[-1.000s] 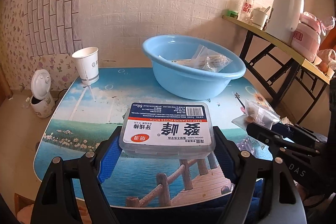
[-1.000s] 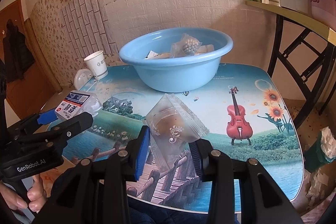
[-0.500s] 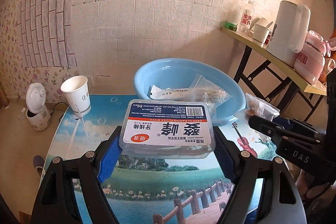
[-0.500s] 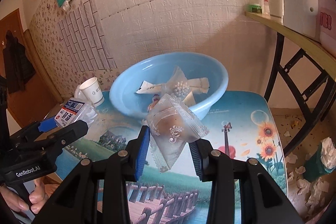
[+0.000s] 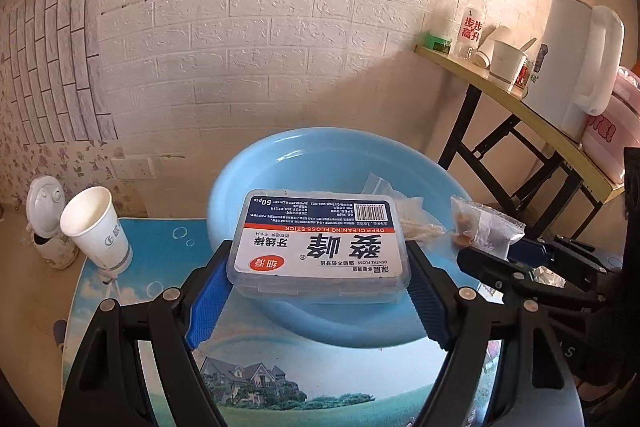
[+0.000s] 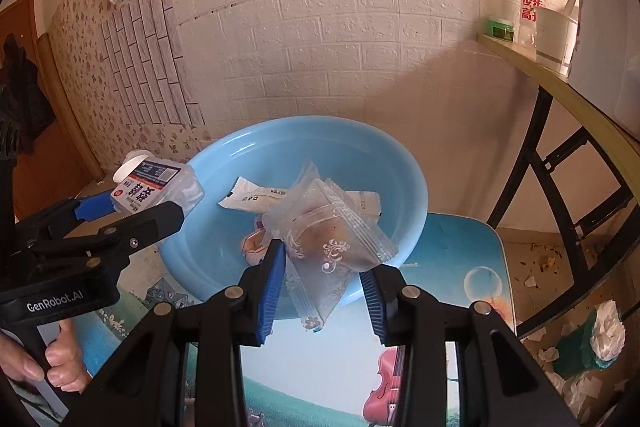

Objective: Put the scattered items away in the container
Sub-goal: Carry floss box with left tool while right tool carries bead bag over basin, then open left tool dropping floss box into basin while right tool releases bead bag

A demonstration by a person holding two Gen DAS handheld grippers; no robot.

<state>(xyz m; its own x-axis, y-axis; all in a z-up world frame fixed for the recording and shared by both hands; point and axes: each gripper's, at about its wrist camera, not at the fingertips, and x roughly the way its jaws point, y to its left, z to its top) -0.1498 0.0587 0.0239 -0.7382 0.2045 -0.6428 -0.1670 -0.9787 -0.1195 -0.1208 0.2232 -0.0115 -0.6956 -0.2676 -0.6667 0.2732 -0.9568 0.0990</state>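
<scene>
Blue basin [image 6: 404, 195] on the table [image 6: 460, 259] already holds several packets, while your left gripper [image 5: 320, 279] clamps the floss box [image 5: 320, 235] and your right gripper [image 6: 322, 279] pinches a pastry packet [image 6: 332, 239] above it, both not yet released.

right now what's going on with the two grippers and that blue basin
A person is tidying a table. The left gripper holds a floss box over the near rim of the blue basin. The right gripper holds a clear snack packet over it. Other packets already lie inside.
</scene>
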